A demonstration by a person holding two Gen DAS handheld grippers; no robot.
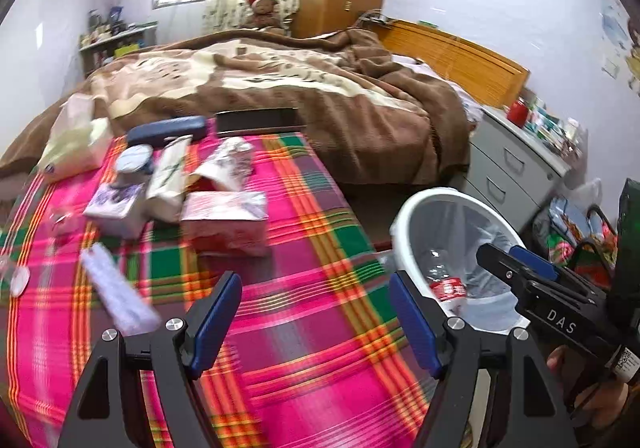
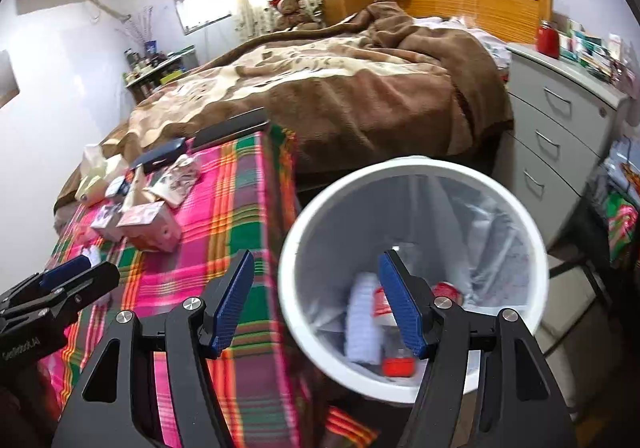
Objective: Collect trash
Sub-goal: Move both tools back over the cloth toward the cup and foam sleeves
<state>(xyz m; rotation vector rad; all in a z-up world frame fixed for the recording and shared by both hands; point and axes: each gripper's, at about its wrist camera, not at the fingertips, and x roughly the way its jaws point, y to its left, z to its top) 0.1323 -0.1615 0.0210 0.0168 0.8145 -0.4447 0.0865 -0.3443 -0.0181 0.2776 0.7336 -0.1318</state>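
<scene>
Jaws apart, empty; bottle (image 2: pixel 394 344) below in bin (image 2: pixel 412 164).

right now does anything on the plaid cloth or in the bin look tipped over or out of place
Nothing looks spilled or damaged. On the plaid cloth the small boxes and packets lie jumbled, some on their sides. A clear bottle with a red label lies in the white bin, where trash belongs. Both grippers' jaws are empty.
</scene>
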